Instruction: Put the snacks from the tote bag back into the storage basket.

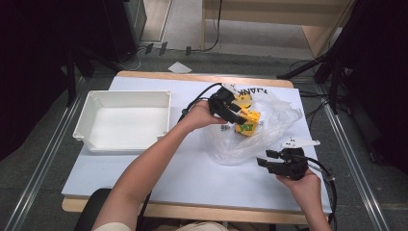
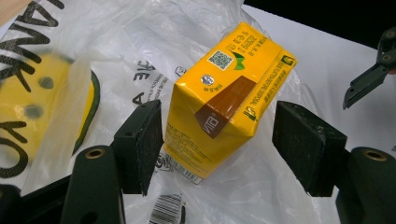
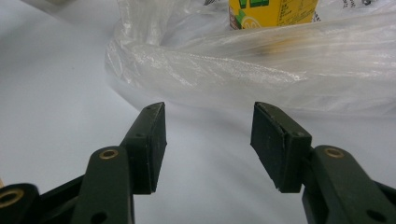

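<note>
A yellow drink carton (image 2: 224,98) with a brown band lies tilted on a clear plastic bag (image 1: 276,115) printed with black letters. My left gripper (image 2: 217,140) is open around the carton: the left pad is at the carton's side and the right pad stands apart from it. In the high view the left gripper (image 1: 235,115) reaches over the bag to the carton (image 1: 248,124). A second yellow item (image 1: 244,100) lies behind it under the plastic. My right gripper (image 1: 263,158) is open and holds nothing, just short of the bag's near edge (image 3: 243,65).
A white, empty tray (image 1: 91,125) stands on the left of the white table top (image 1: 192,168). The right gripper's jaw tip (image 2: 369,79) shows far off in the left gripper view. Cables trail from both grippers. Dark stands flank the table.
</note>
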A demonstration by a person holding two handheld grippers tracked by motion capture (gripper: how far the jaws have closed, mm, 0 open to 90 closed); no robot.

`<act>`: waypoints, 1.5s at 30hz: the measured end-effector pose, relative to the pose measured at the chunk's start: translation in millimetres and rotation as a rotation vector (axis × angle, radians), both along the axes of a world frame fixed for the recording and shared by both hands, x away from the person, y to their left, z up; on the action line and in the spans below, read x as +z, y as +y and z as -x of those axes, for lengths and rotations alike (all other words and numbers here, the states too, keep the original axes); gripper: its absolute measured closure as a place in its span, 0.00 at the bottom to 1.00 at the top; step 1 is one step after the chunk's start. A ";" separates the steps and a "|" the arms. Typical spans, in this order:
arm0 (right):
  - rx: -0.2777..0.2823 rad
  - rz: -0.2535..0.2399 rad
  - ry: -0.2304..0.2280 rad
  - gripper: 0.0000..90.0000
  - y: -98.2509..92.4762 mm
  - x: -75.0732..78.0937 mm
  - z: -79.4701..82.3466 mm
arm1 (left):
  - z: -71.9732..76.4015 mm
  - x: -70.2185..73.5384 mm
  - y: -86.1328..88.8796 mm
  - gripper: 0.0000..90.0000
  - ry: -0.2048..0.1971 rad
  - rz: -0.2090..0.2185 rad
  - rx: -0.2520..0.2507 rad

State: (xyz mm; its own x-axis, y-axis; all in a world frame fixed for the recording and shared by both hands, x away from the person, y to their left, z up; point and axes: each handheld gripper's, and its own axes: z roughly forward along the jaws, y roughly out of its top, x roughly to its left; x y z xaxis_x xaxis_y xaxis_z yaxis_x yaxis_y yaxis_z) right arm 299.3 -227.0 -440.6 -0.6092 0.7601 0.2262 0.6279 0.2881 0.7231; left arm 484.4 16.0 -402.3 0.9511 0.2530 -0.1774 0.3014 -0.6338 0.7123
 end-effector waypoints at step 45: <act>0.005 -0.017 0.022 0.52 -0.1 -4.6 -2.0 | 1.9 -16.9 -30.6 0.43 -0.015 -0.013 -0.033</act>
